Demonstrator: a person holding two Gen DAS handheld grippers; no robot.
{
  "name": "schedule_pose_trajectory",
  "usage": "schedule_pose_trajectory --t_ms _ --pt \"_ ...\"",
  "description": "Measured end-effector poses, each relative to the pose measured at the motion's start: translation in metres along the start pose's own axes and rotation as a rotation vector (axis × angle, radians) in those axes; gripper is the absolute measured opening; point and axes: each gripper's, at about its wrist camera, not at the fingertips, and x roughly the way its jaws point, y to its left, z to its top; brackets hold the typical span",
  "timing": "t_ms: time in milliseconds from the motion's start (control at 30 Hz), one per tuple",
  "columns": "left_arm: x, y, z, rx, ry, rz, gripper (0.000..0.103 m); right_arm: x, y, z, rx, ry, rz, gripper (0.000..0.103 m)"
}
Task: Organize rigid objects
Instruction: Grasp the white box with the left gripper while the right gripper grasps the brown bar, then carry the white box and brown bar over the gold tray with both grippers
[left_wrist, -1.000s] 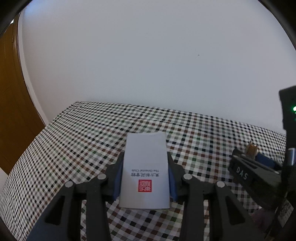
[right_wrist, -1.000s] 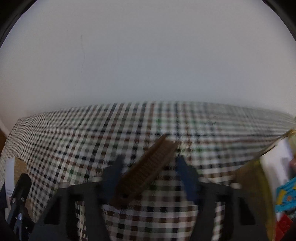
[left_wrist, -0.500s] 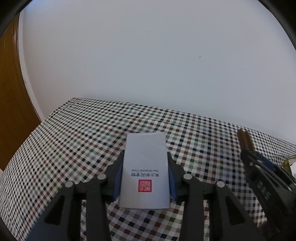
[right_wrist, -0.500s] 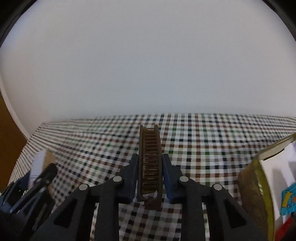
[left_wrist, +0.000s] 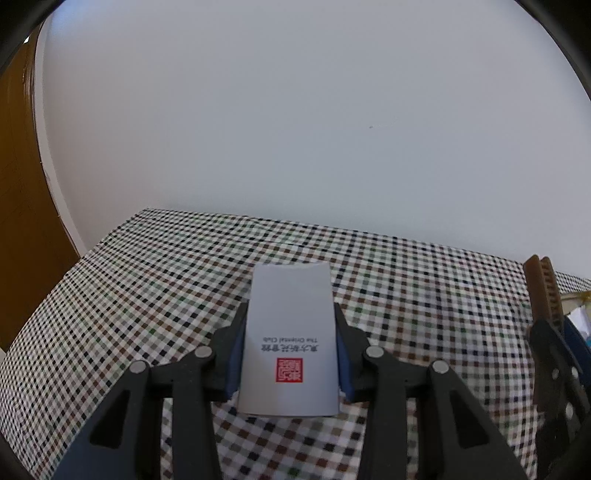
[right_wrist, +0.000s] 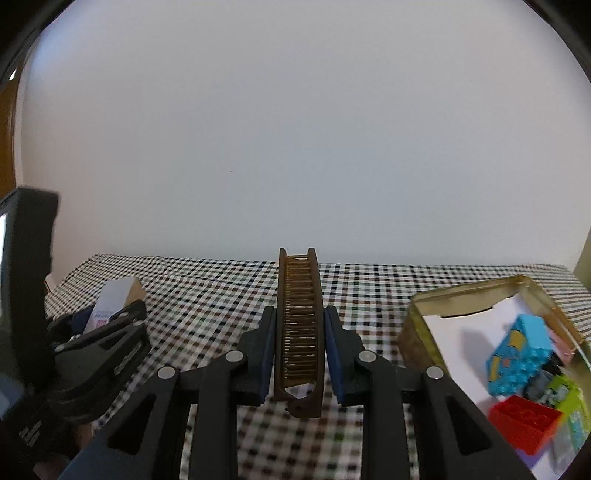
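A grey-white box (left_wrist: 290, 343) with a red seal and small print is clamped between the blue pads of my left gripper (left_wrist: 290, 332), which is shut on it above the checked tablecloth (left_wrist: 147, 295). In the right wrist view my right gripper (right_wrist: 299, 325) is shut on a brown comb (right_wrist: 299, 332) that stands on edge, pointing away, lifted off the cloth. The comb (left_wrist: 545, 291) and right gripper also show at the right edge of the left wrist view. The left gripper with the box (right_wrist: 110, 301) sits at the left of the right wrist view.
A gold-rimmed open tin (right_wrist: 461, 295) at the right holds a white card, a blue block (right_wrist: 517, 350), a red block (right_wrist: 524, 421) and several other toy bricks. A white wall stands behind the table. A brown door (left_wrist: 22, 221) is at the far left.
The right gripper closed on the comb, which turned from slanted to upright on edge, and lifted it up and toward the tin. The left gripper kept hold of the box and shifted a little.
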Motion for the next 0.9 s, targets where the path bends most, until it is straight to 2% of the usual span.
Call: schedule_pose_trajectory --t_ms 400,467,900 --pt "-0.047 -0.027 -0.029 0.033 -0.035 -0.053 0.040 -0.075 -0.004 -0.008 -0.071 -0.067 -0.014 0.028" --pt "-0.038 -0.018 -0.032 0.037 -0.033 -0.063 0.040 -0.077 0.001 -0.008 -0.078 -0.081 -0.018 0.028" --pt "-0.070 -0.033 -0.057 0.037 -0.076 -0.110 0.040 -0.150 0.007 -0.027 -0.137 -0.167 -0.049 0.028"
